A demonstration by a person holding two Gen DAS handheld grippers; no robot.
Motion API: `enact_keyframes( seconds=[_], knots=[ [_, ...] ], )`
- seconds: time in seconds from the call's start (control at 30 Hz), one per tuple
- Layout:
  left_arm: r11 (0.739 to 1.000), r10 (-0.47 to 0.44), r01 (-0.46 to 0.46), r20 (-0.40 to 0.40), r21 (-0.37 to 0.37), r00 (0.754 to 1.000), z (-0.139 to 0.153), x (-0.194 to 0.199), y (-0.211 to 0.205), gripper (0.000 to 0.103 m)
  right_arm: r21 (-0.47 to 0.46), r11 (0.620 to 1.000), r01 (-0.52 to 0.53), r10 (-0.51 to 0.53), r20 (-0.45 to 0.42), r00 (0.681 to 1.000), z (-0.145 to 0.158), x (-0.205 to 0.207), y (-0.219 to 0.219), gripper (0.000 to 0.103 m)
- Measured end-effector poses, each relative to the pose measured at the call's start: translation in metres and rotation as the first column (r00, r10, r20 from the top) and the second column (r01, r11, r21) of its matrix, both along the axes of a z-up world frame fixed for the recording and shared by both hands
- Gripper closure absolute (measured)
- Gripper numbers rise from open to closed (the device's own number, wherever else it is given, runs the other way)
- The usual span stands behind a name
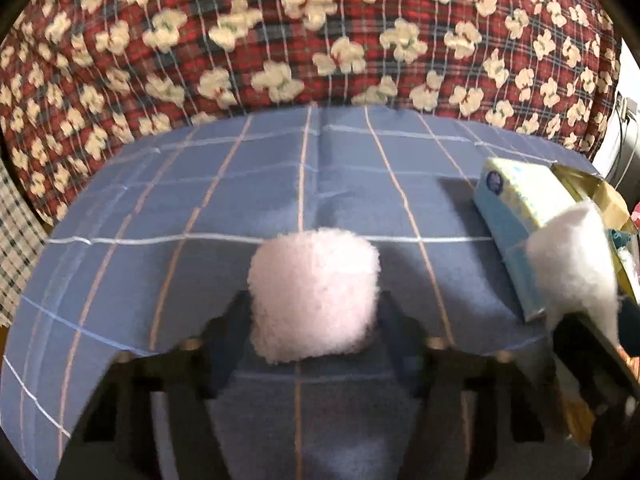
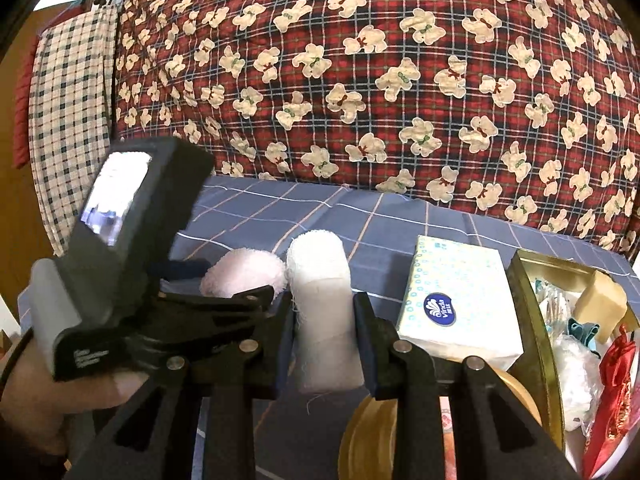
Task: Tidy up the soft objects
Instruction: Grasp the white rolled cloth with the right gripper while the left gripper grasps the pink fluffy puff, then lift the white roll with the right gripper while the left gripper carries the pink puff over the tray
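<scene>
My left gripper (image 1: 314, 312) is shut on a fluffy pale pink roll (image 1: 314, 294), held above the blue checked cloth (image 1: 200, 208). The pink roll also shows in the right wrist view (image 2: 240, 272), with the left gripper body (image 2: 132, 248) at the left. My right gripper (image 2: 322, 312) is shut on a white towel roll (image 2: 322, 308), held upright just right of the pink roll. The white roll shows at the right of the left wrist view (image 1: 572, 256).
A light blue Vinda tissue pack (image 2: 456, 300) lies on the cloth to the right. A gold tin (image 2: 532, 320) holds white wadding, a red ornament and a beige block. A gold round lid (image 2: 368, 432) lies below. A red bear-print quilt (image 2: 360, 80) rises behind.
</scene>
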State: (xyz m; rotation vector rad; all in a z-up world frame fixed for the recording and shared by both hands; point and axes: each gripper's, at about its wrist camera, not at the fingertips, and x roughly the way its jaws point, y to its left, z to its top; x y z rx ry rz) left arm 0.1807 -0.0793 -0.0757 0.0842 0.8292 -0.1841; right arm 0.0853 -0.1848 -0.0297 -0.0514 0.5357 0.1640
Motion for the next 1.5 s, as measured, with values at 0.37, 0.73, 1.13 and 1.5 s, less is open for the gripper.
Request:
enact_keyframes(
  seconds=[0.37,0.73,1.13,1.5],
  knots=[
    [1.0,0.015,-0.016,0.121,0.011,0.992,0.015,-0.019,-0.001,0.082,0.026,1.0,-0.014,0.013,0.033,0.999,0.001,-0.005,-0.003,0.072],
    [0.995,0.077,-0.063,0.204,-0.074,0.976,0.028,-0.039,0.008,0.082,0.045,0.999,-0.027,0.024,0.072,0.997,0.004,-0.011,-0.005,0.072],
    [0.981,0.178,-0.147,0.291,-0.125,0.94,0.038,-0.066,0.014,0.082,0.051,0.998,-0.041,0.035,0.11,0.993,0.006,-0.017,-0.005,0.071],
    [0.973,0.224,-0.185,0.371,-0.139,0.901,0.045,-0.087,0.013,0.082,0.06,0.997,-0.041,0.032,0.148,0.989,0.009,-0.023,-0.007,0.071]
  ],
)
